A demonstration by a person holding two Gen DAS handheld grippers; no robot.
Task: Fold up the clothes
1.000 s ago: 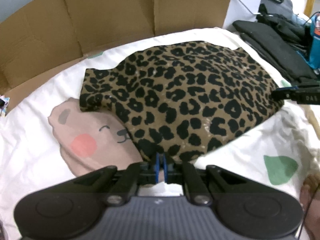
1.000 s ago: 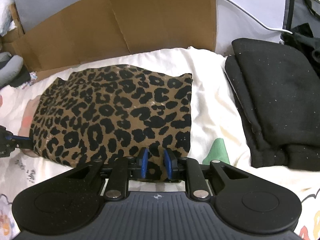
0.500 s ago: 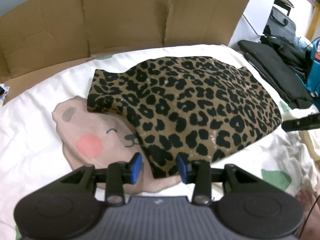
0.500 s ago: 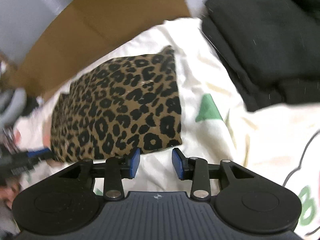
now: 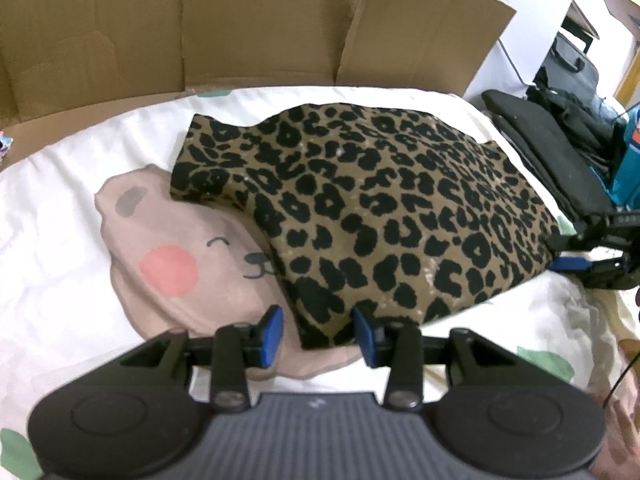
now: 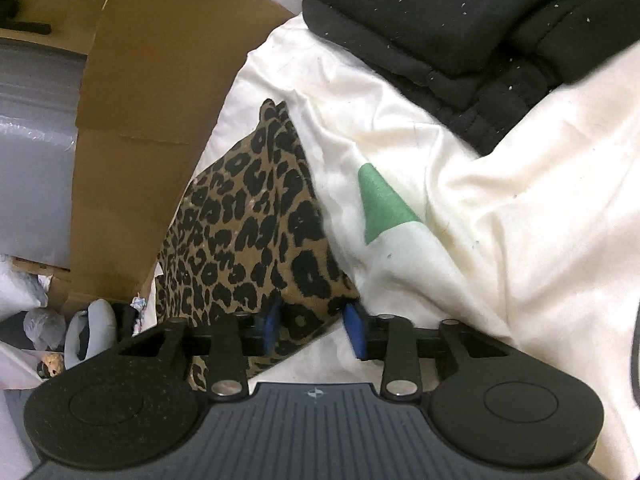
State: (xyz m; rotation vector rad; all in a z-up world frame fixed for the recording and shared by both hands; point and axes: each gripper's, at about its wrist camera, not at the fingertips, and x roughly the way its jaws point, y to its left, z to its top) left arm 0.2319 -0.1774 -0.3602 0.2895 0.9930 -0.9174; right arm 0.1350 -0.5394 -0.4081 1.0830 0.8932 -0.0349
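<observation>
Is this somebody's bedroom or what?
Probably a bedroom at home. The leopard-print top lies on a bed sheet printed with a cartoon bear, folded black clothes beside it and flattened cardboard behind.

The right claw (image 6: 314,328) stands spread, its blue pads astride a corner of the leopard-print top (image 6: 256,232) on the white bedsheet (image 6: 500,240). Folded black clothes (image 6: 460,28) lie beyond; cardboard (image 6: 160,80) stands left.
</observation>
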